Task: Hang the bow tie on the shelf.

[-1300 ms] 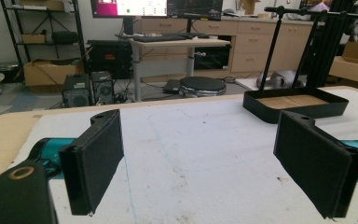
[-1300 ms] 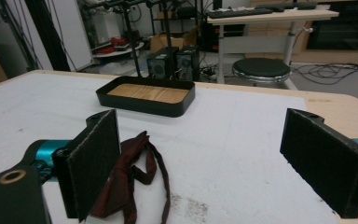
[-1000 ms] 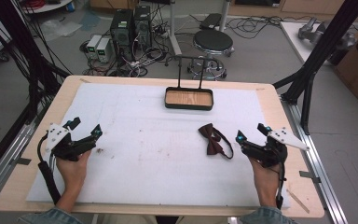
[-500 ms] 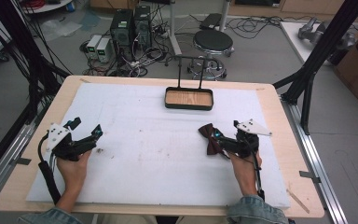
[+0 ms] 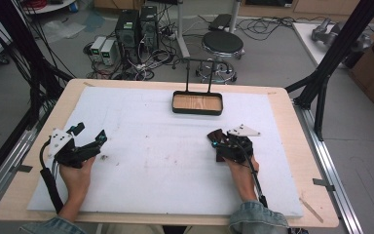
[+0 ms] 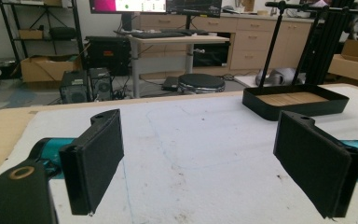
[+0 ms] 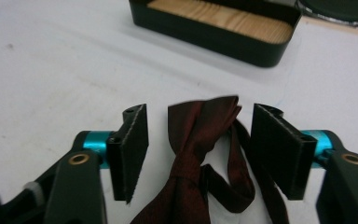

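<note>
One bow tie [image 7: 200, 140] between closing right hand-held gripper [image 7: 198, 154] pads (untouched); tray [image 7: 205, 32] beyond, path unblocked.

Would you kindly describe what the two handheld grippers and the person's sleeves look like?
The left gripper and right gripper are black, each with a pale grey three-cornered plate on top and a black cable trailing back along the forearm. Their fingers are flat black rectangular pads on teal metal collars, with brass-coloured pivot rings behind. The sleeves are blue denim.

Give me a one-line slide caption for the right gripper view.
Right gripper closing around a dark red bow tie on the white mat, black wooden-floored tray beyond.
</note>
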